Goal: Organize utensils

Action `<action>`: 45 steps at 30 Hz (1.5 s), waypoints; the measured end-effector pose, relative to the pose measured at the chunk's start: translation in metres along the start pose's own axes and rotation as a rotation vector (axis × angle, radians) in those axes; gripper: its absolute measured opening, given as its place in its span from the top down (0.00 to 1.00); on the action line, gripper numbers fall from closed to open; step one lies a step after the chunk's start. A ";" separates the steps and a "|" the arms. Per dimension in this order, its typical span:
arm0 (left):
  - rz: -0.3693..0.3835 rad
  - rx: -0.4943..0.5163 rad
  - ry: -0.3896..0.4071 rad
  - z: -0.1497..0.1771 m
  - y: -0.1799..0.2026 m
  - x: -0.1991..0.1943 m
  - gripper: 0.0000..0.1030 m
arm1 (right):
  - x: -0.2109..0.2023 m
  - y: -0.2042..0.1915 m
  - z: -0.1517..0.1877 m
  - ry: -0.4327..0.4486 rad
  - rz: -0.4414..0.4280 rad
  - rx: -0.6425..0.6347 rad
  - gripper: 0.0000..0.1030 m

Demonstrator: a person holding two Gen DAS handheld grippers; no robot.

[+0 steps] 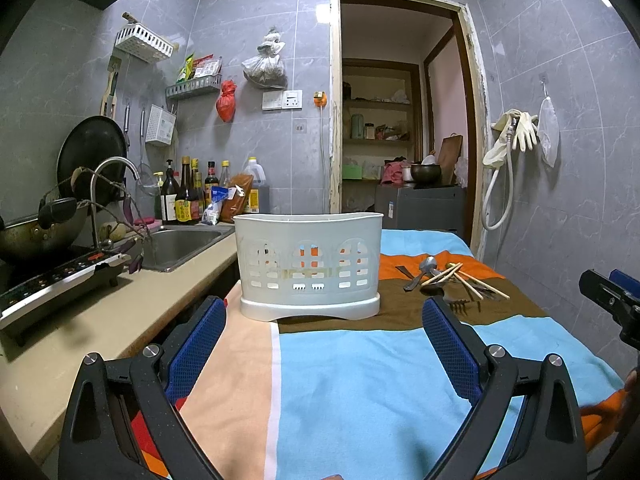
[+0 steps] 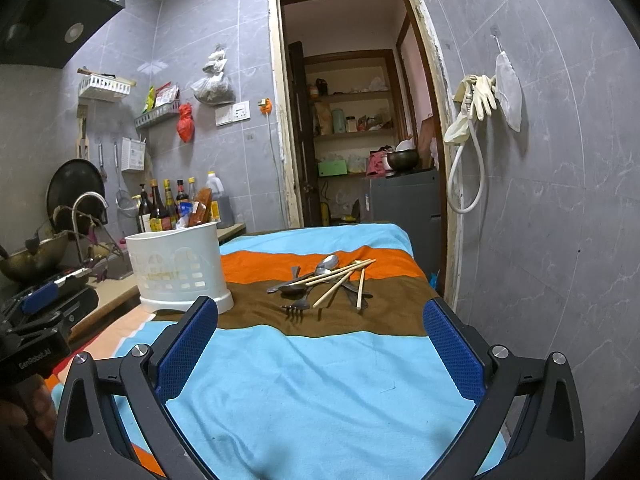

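Nothing has yet been lifted, so the sensible first step is for the right gripper (image 2: 320, 320) to take one piece off the top of the loose heap of metal spoons, fork and pale wooden chopsticks (image 2: 326, 280), judged easiest by a chopstick gripped across its shaft. That heap lies on the brown stripe of the striped cloth-covered bench (image 2: 312, 392), ahead of the spread, empty blue-padded fingers (image 2: 188, 340) and slightly right of centre. The left gripper (image 1: 324, 332) is likewise spread and empty, facing the white slotted plastic utensil caddy (image 1: 310, 264), which stands just left of the heap.
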State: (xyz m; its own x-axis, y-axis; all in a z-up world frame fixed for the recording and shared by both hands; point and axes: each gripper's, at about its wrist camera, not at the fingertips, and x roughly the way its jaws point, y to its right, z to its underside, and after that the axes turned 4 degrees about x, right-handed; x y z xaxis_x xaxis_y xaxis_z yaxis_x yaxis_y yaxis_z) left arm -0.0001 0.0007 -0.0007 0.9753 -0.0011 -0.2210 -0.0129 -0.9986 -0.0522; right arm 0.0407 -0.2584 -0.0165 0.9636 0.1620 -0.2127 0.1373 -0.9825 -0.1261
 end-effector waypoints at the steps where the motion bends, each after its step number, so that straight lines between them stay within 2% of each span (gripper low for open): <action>1: 0.001 0.000 0.000 0.000 0.000 0.000 0.07 | 0.000 0.000 0.000 0.000 0.000 -0.001 0.00; 45: -0.002 0.007 0.000 -0.001 0.002 -0.001 0.07 | 0.000 0.001 0.000 -0.004 0.000 0.003 0.00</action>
State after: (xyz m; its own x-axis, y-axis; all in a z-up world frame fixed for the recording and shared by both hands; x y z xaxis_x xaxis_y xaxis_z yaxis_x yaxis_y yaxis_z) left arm -0.0009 -0.0011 0.0008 0.9753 0.0012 -0.2210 -0.0123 -0.9982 -0.0594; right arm 0.0411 -0.2589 -0.0170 0.9627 0.1619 -0.2167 0.1362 -0.9823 -0.1287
